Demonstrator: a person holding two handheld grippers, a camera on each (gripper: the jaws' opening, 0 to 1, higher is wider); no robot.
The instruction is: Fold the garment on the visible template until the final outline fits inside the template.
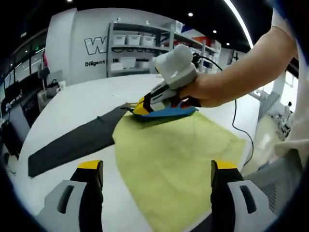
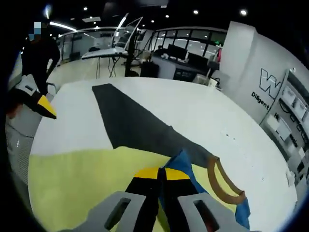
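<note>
Right gripper view: my right gripper [image 2: 161,180] pinches the blue garment [image 2: 186,169] over the yellow template [image 2: 72,183] on the counter [image 2: 203,111]; left gripper [image 1: 157,176] hovers wide. A loose pinch could drop the fold outside.

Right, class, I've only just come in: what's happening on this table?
A person is folding a garment on a white table, with a gripper in each hand. The garment's body is yellow, one sleeve is dark, and a blue part sits near the brown-edged collar. The right gripper is shut on the blue part at the collar end. The left gripper hovers open over the yellow cloth, holding nothing.
</note>
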